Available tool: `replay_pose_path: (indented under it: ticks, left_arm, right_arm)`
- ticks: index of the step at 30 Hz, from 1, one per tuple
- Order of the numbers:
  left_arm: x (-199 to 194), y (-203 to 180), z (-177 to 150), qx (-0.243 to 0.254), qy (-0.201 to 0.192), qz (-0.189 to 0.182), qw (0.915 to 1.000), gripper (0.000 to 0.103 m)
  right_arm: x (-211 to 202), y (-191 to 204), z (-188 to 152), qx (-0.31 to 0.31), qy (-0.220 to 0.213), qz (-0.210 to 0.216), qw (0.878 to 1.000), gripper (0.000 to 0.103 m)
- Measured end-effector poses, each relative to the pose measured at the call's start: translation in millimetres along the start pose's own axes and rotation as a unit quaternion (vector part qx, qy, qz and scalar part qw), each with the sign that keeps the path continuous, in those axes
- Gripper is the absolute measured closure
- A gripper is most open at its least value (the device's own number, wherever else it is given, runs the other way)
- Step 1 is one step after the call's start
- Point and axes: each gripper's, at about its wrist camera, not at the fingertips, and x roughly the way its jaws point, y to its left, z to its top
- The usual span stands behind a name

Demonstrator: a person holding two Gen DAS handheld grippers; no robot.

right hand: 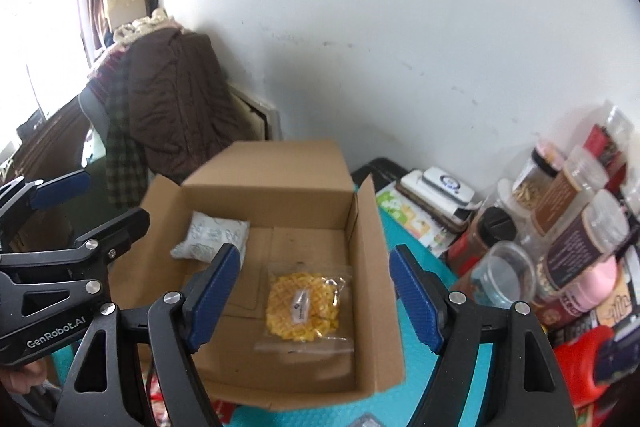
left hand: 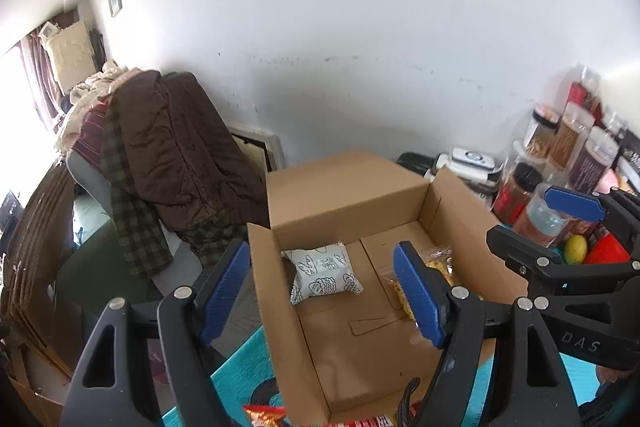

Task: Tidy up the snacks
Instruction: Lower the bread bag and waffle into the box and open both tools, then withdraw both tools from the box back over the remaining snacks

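An open cardboard box (left hand: 344,195) (right hand: 272,195) stands on a teal mat. Inside it, a white packet with black drawings (left hand: 324,273) (right hand: 212,233) lies at the back left. A clear bag of yellow snacks (right hand: 304,303) lies flat on the right of the floor; in the left wrist view that bag (left hand: 440,261) is half hidden behind a finger. My left gripper (left hand: 322,293) (right hand: 92,207) hovers open above the box's left side, empty. My right gripper (right hand: 316,295) (left hand: 560,227) hovers open above the right side, also empty.
Jars and bottles (right hand: 568,227) crowd the right edge of the teal mat (right hand: 420,239), with a red container (right hand: 580,367) nearest. Red snack wrappers (left hand: 264,417) lie in front of the box. A chair draped with a brown coat (left hand: 180,155) stands left, against the white wall.
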Motion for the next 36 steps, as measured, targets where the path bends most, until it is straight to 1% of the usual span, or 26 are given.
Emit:
replay_pose_path:
  ticks: [7,14,15,16,21,24,28,32,36]
  left_arm:
    - [-54,7,-3,-0.009,-0.035,0.000,0.9994,0.029]
    - [-110,10,-18,-0.007,-0.070,-0.004,0.9975,0.029]
    - [-116,10,-21,-0.006,-0.074,-0.007,0.9972,0.028]
    - [-124,10,-25,-0.005,-0.077,-0.010,0.9969,0.023]
    - [-155,12,-44,-0.008,-0.093,-0.017,0.9955,0.021]
    - [-171,13,-61,-0.008,-0.099,-0.025,0.9947,0.021]
    - [-185,15,-81,-0.009,-0.097,-0.035,0.9946,0.021]
    - [-197,17,-104,-0.003,-0.088,-0.062,0.9941,0.021]
    - [-206,17,-123,0.002,-0.090,-0.071,0.9934,0.021]
  right_arm:
    - [-56,13,-3,-0.007,-0.044,-0.002,0.999,0.025]
    - [-109,29,-16,-0.020,-0.086,0.007,0.996,0.025]
    - [-115,31,-18,-0.022,-0.091,0.008,0.996,0.025]
    - [-121,33,-21,-0.024,-0.095,0.009,0.995,0.025]
    - [-156,43,-41,-0.029,-0.125,0.013,0.992,0.023]
    - [-172,49,-58,-0.022,-0.131,0.015,0.991,0.023]
    - [-190,56,-82,-0.024,-0.136,0.019,0.990,0.023]
    - [-201,63,-106,-0.027,-0.135,0.018,0.990,0.023]
    - [-209,70,-130,-0.023,-0.131,0.024,0.991,0.023]
